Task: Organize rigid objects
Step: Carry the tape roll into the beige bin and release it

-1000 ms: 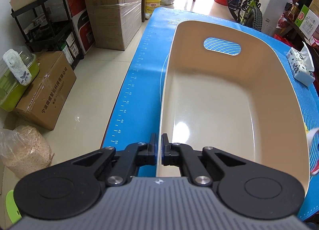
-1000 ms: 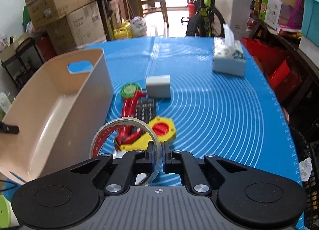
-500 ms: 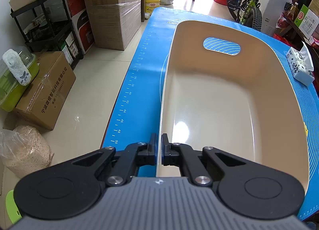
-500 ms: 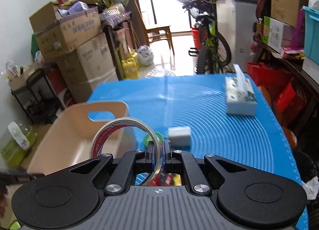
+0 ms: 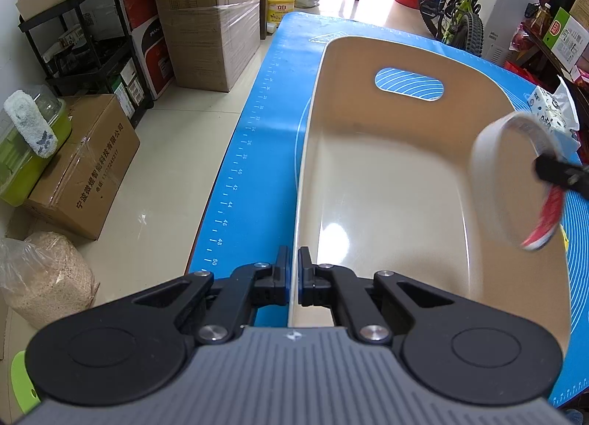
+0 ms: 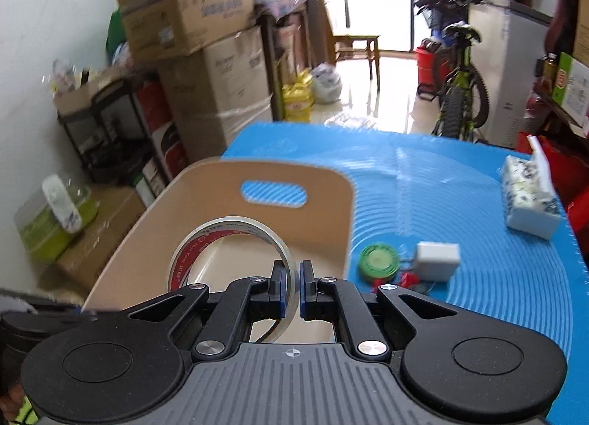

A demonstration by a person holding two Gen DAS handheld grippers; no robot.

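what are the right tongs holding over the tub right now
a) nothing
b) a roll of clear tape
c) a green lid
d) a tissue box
b: the right tongs are shut on the band of a roll of clear tape, held above the beige tub, while the green lid and tissue box lie on the blue mat.

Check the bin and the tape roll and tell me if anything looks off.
Nothing stands out. The beige bin sits upright and empty, its near rim pinched by the left tool. The right tool grips the tape roll by its band, tilted, over the bin.
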